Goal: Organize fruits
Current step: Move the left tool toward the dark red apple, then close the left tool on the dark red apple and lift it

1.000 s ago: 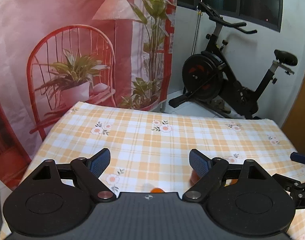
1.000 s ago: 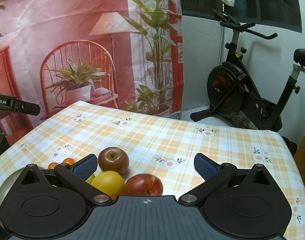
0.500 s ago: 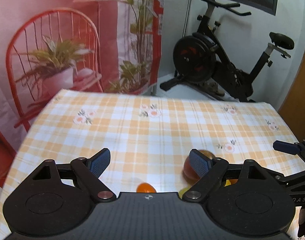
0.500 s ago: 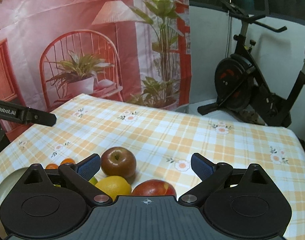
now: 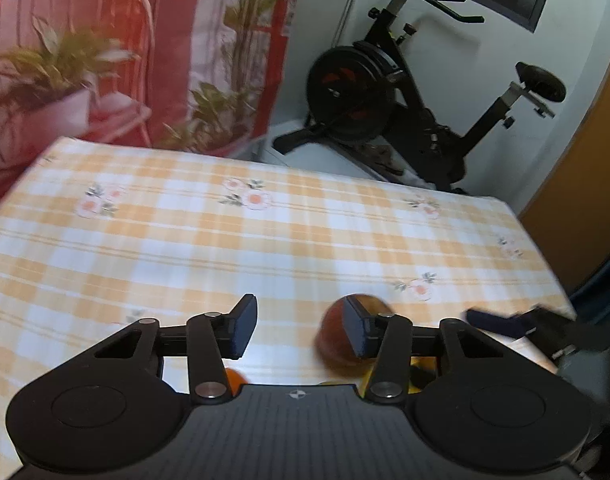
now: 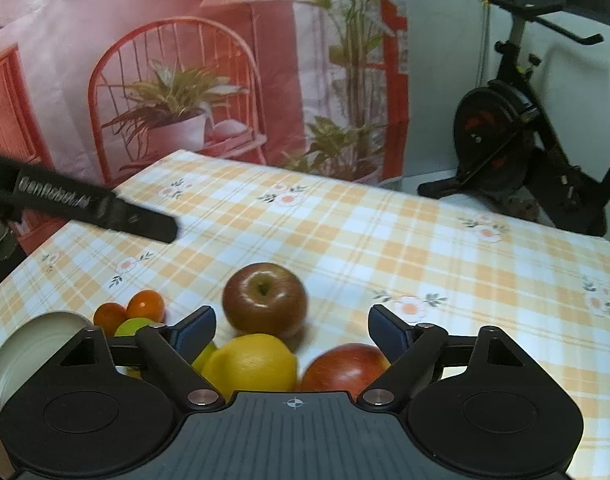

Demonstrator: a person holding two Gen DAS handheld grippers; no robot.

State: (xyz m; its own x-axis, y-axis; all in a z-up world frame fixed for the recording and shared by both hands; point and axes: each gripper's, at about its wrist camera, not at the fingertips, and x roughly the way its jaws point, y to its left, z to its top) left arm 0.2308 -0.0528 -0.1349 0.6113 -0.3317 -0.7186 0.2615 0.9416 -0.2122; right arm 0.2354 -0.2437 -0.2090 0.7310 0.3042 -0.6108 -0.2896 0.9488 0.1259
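In the right wrist view a dark red apple [image 6: 264, 299], a yellow lemon [image 6: 251, 364], a red apple [image 6: 345, 368], two small orange fruits [image 6: 145, 306] and a green fruit [image 6: 134, 326] lie close together on the checked tablecloth [image 6: 385, 240]. My right gripper [image 6: 291, 330] is open and empty, just above the lemon and red apple. My left gripper [image 5: 301, 330] is open and empty; the dark red apple [image 5: 335, 340] sits behind its right finger and a small orange fruit [image 5: 234, 380] shows under its left finger. The left gripper's finger [image 6: 93, 206] crosses the right view at left.
A pale round bowl [image 6: 21, 344] stands at the left edge of the right wrist view, beside the small fruits. The right gripper's tip [image 5: 501, 322] shows at right in the left view. An exercise bike [image 5: 405, 92] and a printed backdrop [image 6: 185, 60] stand beyond the table.
Both grippers have tilted down and moved closer to the fruit. The left gripper's jaws have narrowed, and the dark apple now shows at its right finger.
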